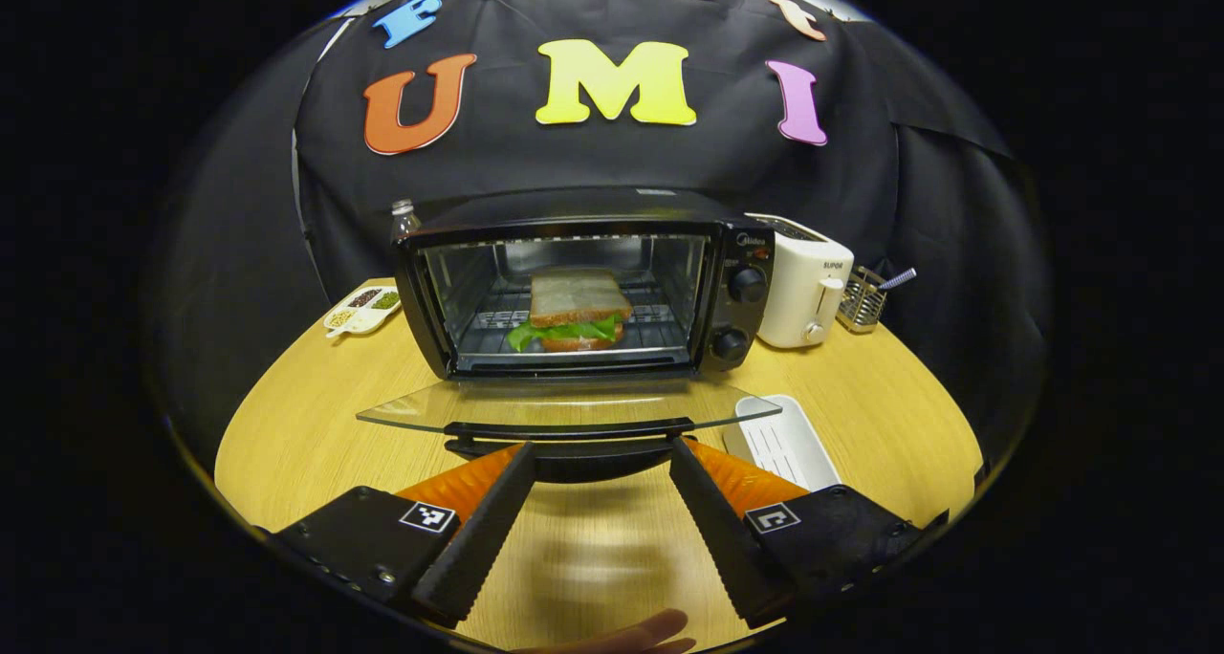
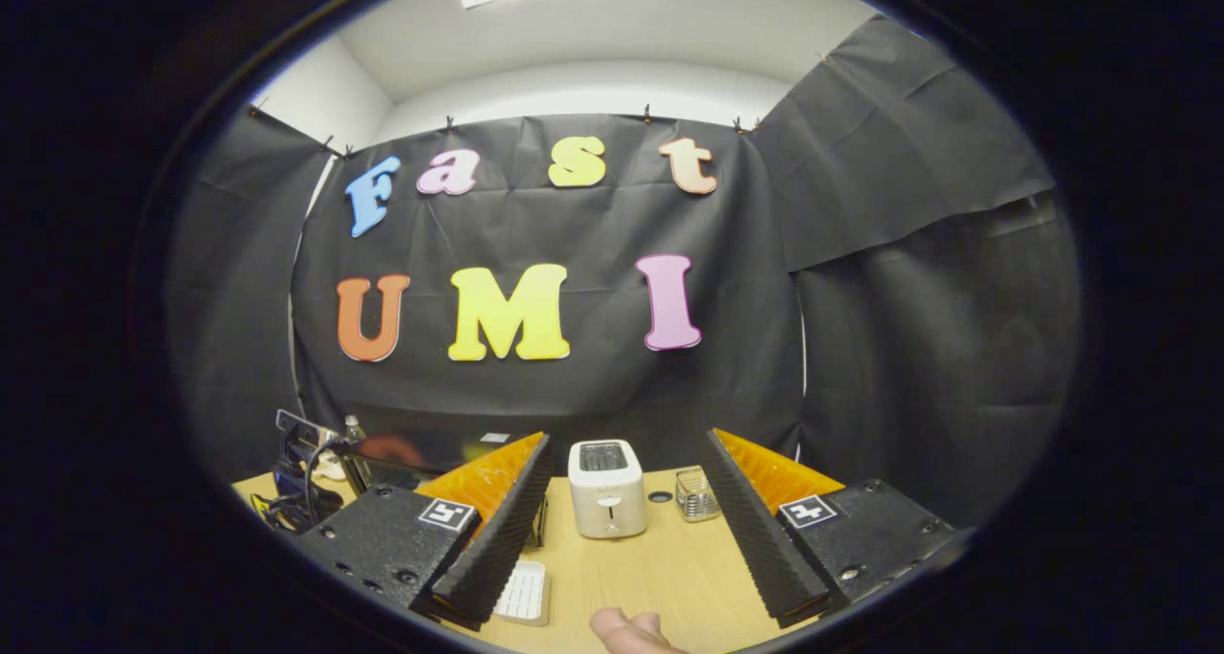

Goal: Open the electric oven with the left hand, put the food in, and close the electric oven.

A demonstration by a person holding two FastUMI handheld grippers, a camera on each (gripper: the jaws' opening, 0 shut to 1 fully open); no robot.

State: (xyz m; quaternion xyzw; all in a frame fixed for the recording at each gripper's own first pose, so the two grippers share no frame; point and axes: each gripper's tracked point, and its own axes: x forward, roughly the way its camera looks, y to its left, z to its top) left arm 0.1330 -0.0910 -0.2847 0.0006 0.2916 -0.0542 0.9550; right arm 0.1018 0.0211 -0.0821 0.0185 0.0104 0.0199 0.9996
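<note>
At frame centre my left gripper [image 1: 598,458], jaws wide, faces the electric oven [image 1: 583,295], door [image 1: 564,412] down, sandwich [image 1: 577,310] on its rack; my right gripper [image 2: 626,501], jaws wide, faces a white toaster [image 2: 606,489].

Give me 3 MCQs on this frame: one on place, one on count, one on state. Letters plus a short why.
1. Where is the sandwich?
A. on the white tray
B. on the rack inside the oven
C. in the left gripper

2. How many knobs show on the oven front?
A. two
B. four
C. none

3. How does the oven door stand?
A. shut
B. folded down open
C. taken off and lying behind the toaster

Answers:
1 B: in the left gripper view the sandwich sits on the rack in the oven cavity, while the white tray on the table is bare.
2 A: two dark knobs stand one above the other on the right panel.
3 B: the glass door lies flat in front of the cavity, its handle near the open left gripper.
</note>
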